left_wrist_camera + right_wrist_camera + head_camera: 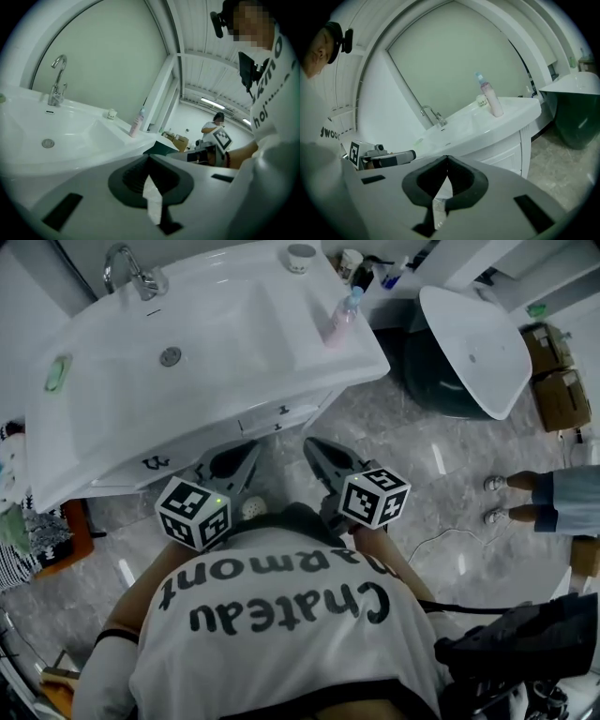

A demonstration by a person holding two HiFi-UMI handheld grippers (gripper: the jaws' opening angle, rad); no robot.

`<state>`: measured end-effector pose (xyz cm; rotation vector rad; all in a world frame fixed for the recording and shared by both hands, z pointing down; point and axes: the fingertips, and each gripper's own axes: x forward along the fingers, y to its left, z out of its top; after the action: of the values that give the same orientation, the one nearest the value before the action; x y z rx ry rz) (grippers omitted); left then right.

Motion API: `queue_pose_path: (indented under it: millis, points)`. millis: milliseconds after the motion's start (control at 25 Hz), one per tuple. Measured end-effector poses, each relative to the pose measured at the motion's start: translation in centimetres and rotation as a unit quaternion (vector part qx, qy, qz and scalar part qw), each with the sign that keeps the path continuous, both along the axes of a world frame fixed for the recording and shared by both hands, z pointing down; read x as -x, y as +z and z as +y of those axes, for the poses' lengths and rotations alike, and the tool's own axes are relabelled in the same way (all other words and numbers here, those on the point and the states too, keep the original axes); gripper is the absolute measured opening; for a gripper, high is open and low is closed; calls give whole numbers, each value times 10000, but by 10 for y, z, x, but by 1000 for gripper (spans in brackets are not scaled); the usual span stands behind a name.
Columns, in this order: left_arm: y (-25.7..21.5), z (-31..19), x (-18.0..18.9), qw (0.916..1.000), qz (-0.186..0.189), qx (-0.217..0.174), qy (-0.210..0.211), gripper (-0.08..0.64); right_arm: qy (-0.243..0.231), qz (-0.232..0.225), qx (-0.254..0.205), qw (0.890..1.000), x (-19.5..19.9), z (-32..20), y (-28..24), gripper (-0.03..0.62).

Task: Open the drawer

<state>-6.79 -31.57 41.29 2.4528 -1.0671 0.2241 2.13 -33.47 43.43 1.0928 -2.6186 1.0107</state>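
Observation:
A white vanity (pixel 216 352) stands ahead of me, with drawer fronts under its basin. In the head view one drawer front (pixel 281 416) with a small dark handle lies just beyond both grippers, and another handle (pixel 155 462) sits further left. My left gripper (pixel 251 450) and right gripper (pixel 313 444) are side by side below the vanity's edge, pointing at it, both shut and empty. The left gripper view looks over the shut tips (pixel 149 158) at the basin (pixel 56 136). The right gripper view shows the shut tips (pixel 447 158) and the panelled cabinet front (pixel 508 154).
On the vanity are a chrome faucet (pixel 131 276), a pink bottle (pixel 342 317), a small cup (pixel 301 257) and a green soap (pixel 58 373). To the right stand a second white basin on a dark base (pixel 473 348), cardboard boxes (pixel 558 381) and another person's feet (pixel 511 498).

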Motion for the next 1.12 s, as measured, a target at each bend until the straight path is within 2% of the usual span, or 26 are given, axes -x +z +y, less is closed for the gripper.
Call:
queue_pose_path:
  millis: [320,560,800,1000,1120]
  points:
    - [34,-1,8,9985,214,403,-305,9,-452,327,141,9983,18,-16,36,11]
    - [59,2,17,9963,179,527,-660,9,-748,562,301,9952,18,-38,84,11]
    - [85,6,31,9881,52,790,-1317,9,-1031,785,505,9903,12,-60,140,12]
    - [103,21,34,9863,-463,867,-1323,9,-1119,1009,554,9870,14,-82,178,13]
    - [112,30,43,9792,-442,1016,-1697,9,-1134,1222,603,9842,14,-94,204,32]
